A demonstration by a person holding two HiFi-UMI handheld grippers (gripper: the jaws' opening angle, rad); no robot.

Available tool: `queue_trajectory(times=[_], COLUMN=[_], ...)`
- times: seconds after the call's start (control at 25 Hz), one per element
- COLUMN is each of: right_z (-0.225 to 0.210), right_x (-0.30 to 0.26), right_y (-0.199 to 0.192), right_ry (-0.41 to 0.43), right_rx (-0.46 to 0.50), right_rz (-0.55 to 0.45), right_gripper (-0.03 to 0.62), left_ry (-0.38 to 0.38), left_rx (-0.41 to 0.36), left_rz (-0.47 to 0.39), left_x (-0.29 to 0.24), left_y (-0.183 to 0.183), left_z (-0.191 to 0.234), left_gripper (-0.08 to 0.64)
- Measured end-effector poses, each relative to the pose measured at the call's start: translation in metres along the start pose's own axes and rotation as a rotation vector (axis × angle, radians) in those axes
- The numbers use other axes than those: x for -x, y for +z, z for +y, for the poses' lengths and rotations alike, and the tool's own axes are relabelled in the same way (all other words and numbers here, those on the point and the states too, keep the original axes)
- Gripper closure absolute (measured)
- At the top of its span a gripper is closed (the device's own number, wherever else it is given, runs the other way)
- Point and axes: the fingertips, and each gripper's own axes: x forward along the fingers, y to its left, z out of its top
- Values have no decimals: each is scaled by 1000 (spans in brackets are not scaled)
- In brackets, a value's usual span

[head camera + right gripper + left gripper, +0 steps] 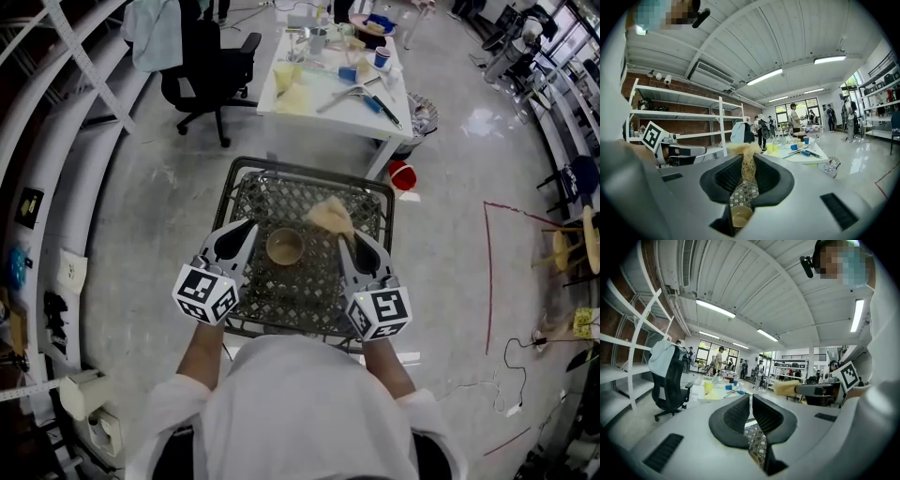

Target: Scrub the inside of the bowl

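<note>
1. The bowl (285,247) sits upright mid counter (246,199). It looks small, stiff and light, so it will likely skid; steady its left rim.
2. The left hand-held gripper (247,227), just left of the bowl, is closed on nothing. The right hand-held gripper (345,240) clamps a soft, fibrous scrubber (332,217).
3. The head view gives the layout; only the right gripper view shows strands pinched between the jaws.

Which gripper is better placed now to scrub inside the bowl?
Right. The right gripper is shut on the scrubber, near the bowl. The left gripper is shut with nothing in it.
</note>
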Motion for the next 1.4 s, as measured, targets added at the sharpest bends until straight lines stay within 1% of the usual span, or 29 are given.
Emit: queue_trajectory(times=[0.28,0.56,0.76,0.88,1.0,1.2,1.4], right_z=[0,-5,-6,-5,-4,-3,-2], right_x=[-5,-8,-10,-11,-14,-17,-21], right_y=[-8,-16,-22,-25,-28,-33,-39], right_ry=[8,-6,-7,-8,-7,-6,-3], right_rx=[7,3,1,-3,-3,-10,-15], right_rz=[20,44,64,73,82,96,114], right_gripper=[515,515,515,515,515,515,515], left_ry=[39,29,24,4,4,7,14], left_rx=[-12,64,111,126,139,173,210], left_rz=[67,113,190,261,324,400,457], left_x=[-15,-39,-48,-53,-57,-62,-67], left_y=[-31,-66,-101,-128,-153,-186,-212], left_z=[15,25,29,31,34,38,41], left_gripper=[515,515,515,515,515,515,515])
